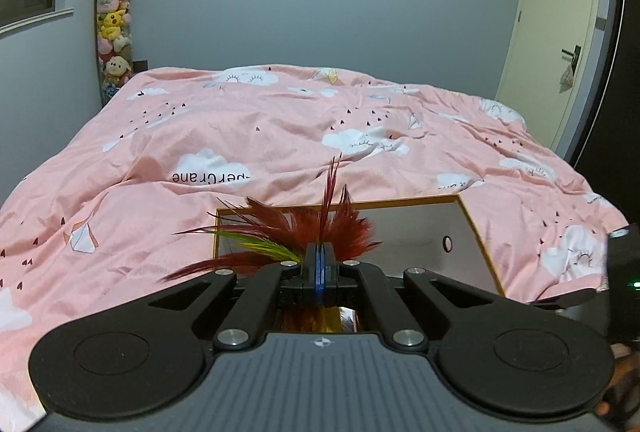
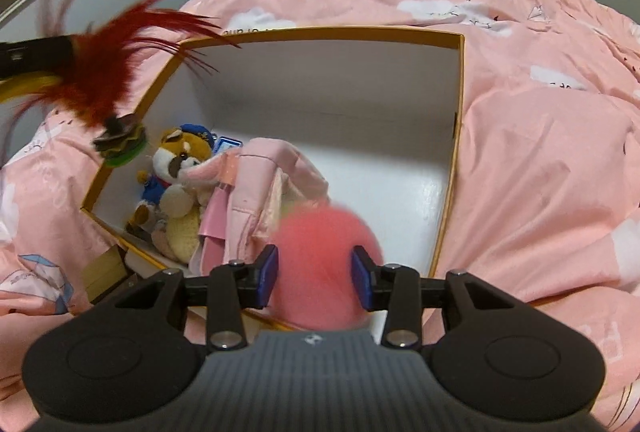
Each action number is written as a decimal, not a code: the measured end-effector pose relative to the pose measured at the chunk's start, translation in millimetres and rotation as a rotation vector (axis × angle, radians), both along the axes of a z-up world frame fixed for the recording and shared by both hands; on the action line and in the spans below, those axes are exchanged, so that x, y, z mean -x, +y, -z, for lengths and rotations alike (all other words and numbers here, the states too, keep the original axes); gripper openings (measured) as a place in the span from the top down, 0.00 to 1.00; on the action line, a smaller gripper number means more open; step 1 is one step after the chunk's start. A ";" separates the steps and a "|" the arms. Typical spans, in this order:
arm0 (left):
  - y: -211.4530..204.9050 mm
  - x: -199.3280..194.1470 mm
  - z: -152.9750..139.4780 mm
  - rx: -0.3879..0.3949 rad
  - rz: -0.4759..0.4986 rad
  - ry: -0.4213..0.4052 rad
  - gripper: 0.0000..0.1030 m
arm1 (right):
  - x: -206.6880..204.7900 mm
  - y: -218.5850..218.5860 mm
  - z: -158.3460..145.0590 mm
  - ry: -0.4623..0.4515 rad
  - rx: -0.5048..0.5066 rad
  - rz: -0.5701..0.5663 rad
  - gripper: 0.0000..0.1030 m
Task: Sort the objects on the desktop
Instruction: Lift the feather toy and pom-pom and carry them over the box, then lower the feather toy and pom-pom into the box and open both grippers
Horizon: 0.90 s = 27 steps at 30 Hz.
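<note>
My left gripper (image 1: 319,256) is shut on a red feather toy (image 1: 304,228), held above the near left rim of the orange-edged white box (image 1: 476,232). In the right wrist view the feather toy (image 2: 100,88) hangs over the box's left rim (image 2: 132,116), with a small brown-green disc at its end. My right gripper (image 2: 316,272) holds a fuzzy pink ball (image 2: 324,264) between its blue pads (image 2: 267,274), over the near part of the box. The ball is blurred. Inside the box lie a plush bear (image 2: 176,168) and pink cloth (image 2: 256,200).
The box sits on a bed with a pink cloud-print duvet (image 1: 240,128). A tall column of plush toys (image 1: 114,24) stands in the far left corner. A door (image 1: 556,32) is at the right. A small cardboard piece (image 2: 106,272) lies by the box's near left corner.
</note>
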<state>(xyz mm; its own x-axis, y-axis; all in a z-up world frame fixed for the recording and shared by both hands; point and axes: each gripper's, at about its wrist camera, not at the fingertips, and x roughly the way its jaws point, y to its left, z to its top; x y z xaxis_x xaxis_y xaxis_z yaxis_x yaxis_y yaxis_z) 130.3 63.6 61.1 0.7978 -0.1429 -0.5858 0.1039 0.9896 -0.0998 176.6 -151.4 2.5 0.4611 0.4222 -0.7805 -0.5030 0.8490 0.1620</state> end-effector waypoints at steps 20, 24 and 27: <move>1.4 -97.8 52.2 -0.202 -0.035 0.061 1.00 | 8.4 -4.5 -10.7 -0.112 -0.061 0.009 0.52; 3.4 -110.4 64.8 -0.227 -0.052 0.082 1.00 | 7.3 -3.6 -7.9 -0.100 -0.068 0.005 0.52; 2.5 -115.9 71.9 -0.268 -0.058 0.089 1.00 | 5.0 -4.0 -5.2 -0.091 -0.071 0.011 0.52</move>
